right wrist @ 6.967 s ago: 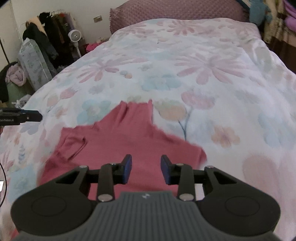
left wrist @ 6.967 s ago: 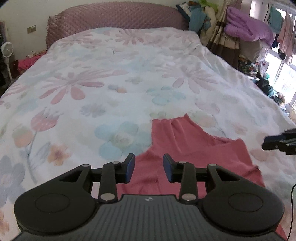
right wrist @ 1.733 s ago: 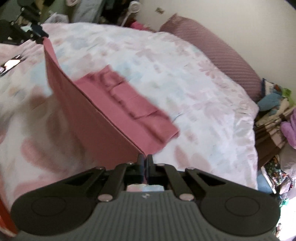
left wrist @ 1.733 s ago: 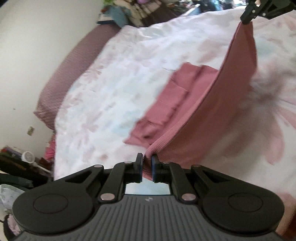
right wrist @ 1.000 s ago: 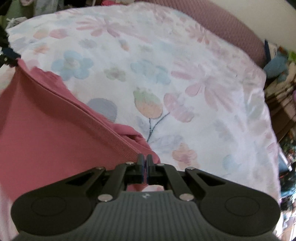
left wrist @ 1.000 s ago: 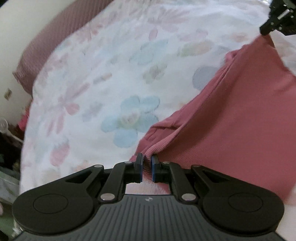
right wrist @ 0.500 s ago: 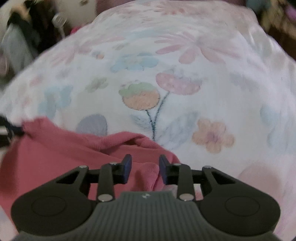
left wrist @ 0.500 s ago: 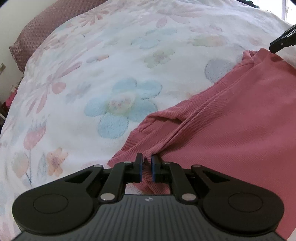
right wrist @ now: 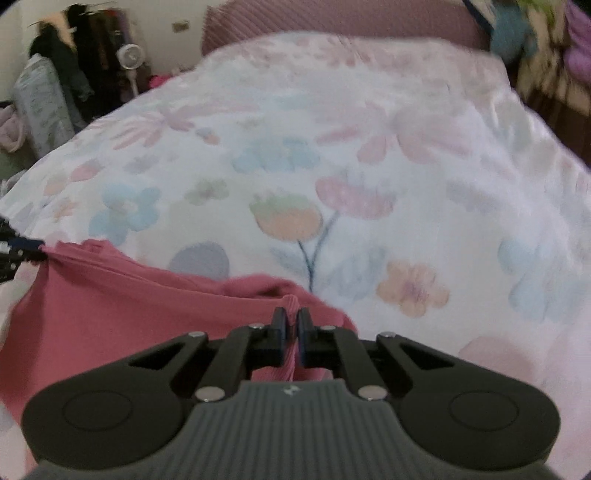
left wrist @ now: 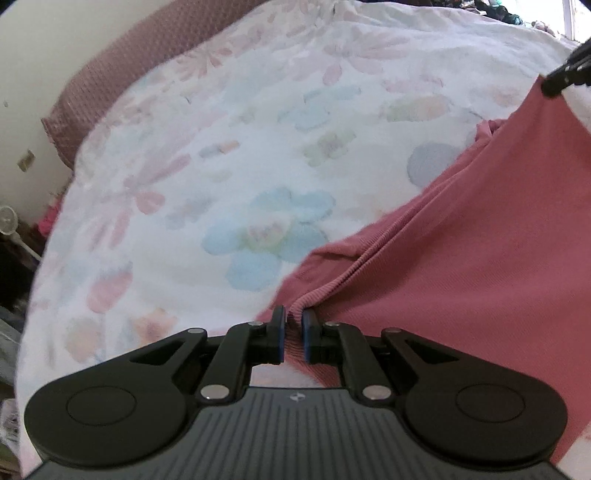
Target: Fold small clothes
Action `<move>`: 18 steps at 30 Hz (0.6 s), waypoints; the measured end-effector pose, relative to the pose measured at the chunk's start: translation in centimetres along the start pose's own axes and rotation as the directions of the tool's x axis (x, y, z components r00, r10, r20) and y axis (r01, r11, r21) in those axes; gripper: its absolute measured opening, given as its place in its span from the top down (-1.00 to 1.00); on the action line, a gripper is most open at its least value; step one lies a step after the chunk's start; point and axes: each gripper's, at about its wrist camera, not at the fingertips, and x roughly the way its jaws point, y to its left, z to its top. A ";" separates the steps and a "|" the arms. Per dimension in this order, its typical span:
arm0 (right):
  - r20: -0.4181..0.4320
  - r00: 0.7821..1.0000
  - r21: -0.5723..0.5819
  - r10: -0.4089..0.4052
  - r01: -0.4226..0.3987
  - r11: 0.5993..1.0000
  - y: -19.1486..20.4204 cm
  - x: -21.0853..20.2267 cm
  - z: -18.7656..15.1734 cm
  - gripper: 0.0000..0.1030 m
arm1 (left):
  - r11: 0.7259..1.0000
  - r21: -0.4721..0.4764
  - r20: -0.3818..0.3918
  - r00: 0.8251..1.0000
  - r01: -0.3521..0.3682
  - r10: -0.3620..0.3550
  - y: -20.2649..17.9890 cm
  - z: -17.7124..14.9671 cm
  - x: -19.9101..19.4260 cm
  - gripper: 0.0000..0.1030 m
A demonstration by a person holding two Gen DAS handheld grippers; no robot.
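A pink ribbed garment [left wrist: 480, 251] lies partly on a bed [left wrist: 258, 147] covered by a white quilt printed with pastel flowers. No readable writing shows anywhere; each tool body carries only a small pale emblem too tiny to make out.

The left hand-held gripper [left wrist: 293, 328] points forward and low over the bed, its blue-padded fingers [left wrist: 277, 325] pinched tight on a bunched ribbed edge of the garment. From there the fabric stretches up and to the right to the other tool, seen at the far right edge [left wrist: 565, 74], which holds the opposite corner.

In the right wrist view, the right hand-held gripper [right wrist: 291, 332] is likewise clamped on a narrow fold of the same pink garment [right wrist: 122, 306], aimed toward the purple-pink headboard [right wrist: 332, 18]. The left tool's tip shows at the far left edge [right wrist: 14, 245], touching the cloth's other corner. The garment spans between the two, near the foot of the bed. A small fan [right wrist: 129, 57] and hanging dark clothes [right wrist: 74, 62] stand beyond the bed.
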 end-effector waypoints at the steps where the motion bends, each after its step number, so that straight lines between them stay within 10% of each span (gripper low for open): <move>1: 0.011 1.000 -0.011 -0.005 0.005 1.000 0.1 -0.7 0.4 1.00 | 1.000 -0.009 0.000 1.000 0.001 -0.001 0.4 0.2 -0.4 0.83; 11: -0.046 0.997 0.023 -0.057 0.058 0.998 -0.9 3.2 2.2 1.00 | 0.998 -0.056 -0.077 0.997 0.019 -0.023 1.2 2.1 4.7 0.78; 18: -0.060 0.994 0.087 -0.095 0.100 0.991 -1.3 4.6 0.5 0.51 | 0.975 -0.213 -0.008 0.998 -0.066 0.066 3.0 0.6 4.2 -0.02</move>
